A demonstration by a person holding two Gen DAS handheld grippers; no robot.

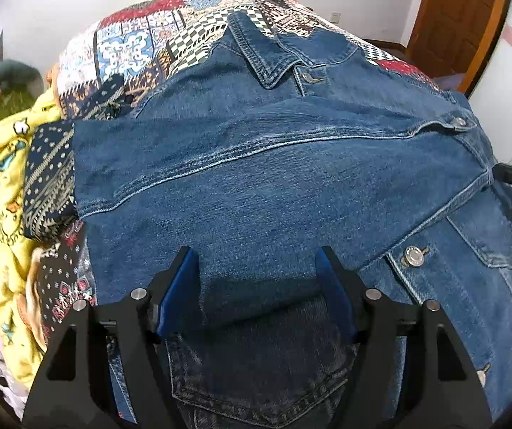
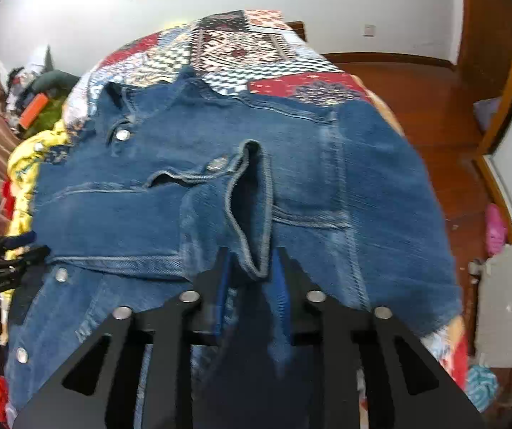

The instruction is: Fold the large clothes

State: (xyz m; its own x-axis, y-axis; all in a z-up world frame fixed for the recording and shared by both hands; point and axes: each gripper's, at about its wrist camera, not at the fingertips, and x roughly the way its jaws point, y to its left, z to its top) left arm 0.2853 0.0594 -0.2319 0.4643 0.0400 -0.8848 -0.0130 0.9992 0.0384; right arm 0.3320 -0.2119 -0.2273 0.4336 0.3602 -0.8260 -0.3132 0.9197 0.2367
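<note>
A blue denim jacket (image 1: 274,164) lies spread on a patchwork bedspread (image 1: 141,50), collar at the far end, one sleeve folded across the chest. My left gripper (image 1: 257,268) is open just above the jacket's lower part, jaws wide apart, nothing between them. In the right wrist view the jacket (image 2: 381,193) fills the middle. My right gripper (image 2: 252,264) is shut on the sleeve cuff (image 2: 252,207), which stands up folded between the jaws. The left gripper also shows at the left edge of the right wrist view (image 2: 2,268).
A yellow printed garment (image 1: 2,193) and a dark patterned cloth (image 1: 48,178) lie heaped at the bed's left side. Darker jeans (image 1: 256,368) lie under the left gripper. A wooden floor (image 2: 434,107) and door (image 1: 459,18) are to the right.
</note>
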